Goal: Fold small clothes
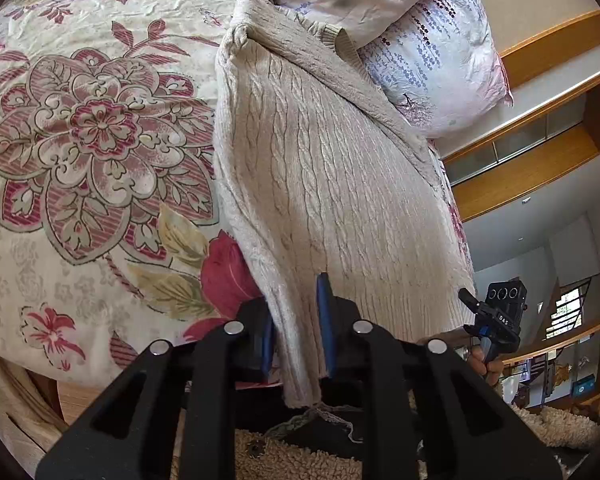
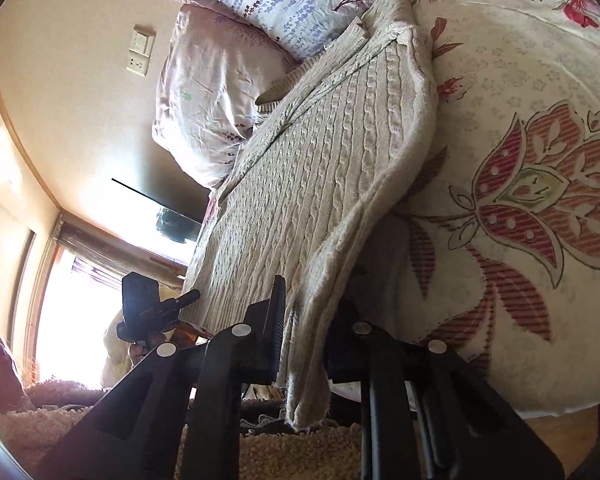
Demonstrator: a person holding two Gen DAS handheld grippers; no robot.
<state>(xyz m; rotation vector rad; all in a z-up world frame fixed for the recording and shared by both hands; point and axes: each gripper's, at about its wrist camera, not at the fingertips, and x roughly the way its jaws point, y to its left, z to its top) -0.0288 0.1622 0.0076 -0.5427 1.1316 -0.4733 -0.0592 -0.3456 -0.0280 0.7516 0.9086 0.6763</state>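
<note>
A cream cable-knit sweater [image 1: 324,168] lies stretched along the bed, its far end near the pillows. My left gripper [image 1: 296,320] is shut on one corner of its near hem, which hangs between the blue pads. My right gripper [image 2: 304,324] is shut on the other near corner of the sweater [image 2: 320,184]. The near hem is lifted off the floral bedspread [image 1: 80,140]. The right gripper also shows in the left wrist view [image 1: 496,316], and the left gripper shows in the right wrist view [image 2: 152,312].
Two floral pillows [image 1: 420,40] lie at the bed's head behind the sweater. A fluffy beige rug [image 2: 292,456] is on the floor below. Wooden shelving [image 1: 540,160] lines the wall on one side, a window [image 2: 76,320] is on the other.
</note>
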